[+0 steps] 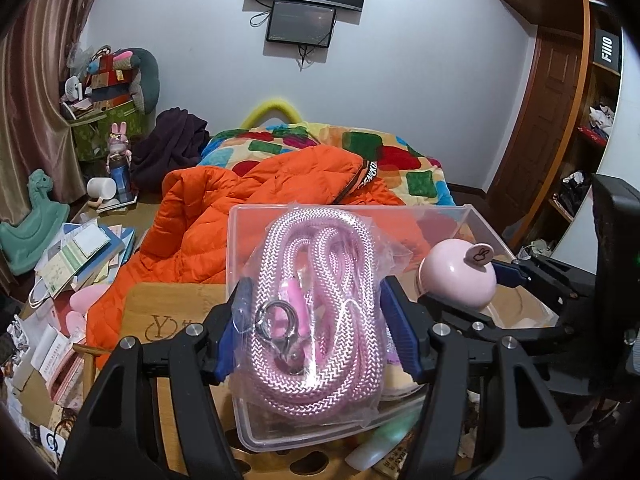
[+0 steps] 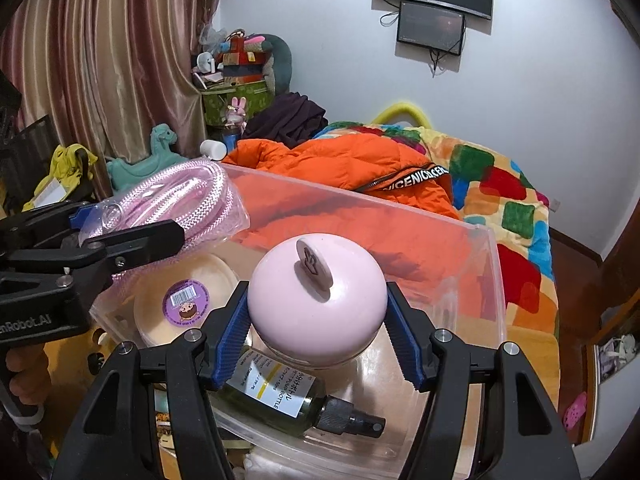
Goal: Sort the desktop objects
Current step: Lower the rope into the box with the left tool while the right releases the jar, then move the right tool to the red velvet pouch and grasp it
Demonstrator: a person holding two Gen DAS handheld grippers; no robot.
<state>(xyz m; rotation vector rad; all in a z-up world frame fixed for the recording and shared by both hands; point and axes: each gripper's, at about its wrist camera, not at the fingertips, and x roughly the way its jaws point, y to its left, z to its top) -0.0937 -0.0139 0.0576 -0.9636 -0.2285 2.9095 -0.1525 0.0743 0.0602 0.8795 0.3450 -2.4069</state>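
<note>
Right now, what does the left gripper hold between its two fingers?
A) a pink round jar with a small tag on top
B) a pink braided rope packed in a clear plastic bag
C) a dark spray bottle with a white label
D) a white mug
B: in the left wrist view the left gripper is closed on the bagged pink rope, above the clear plastic box.
</note>
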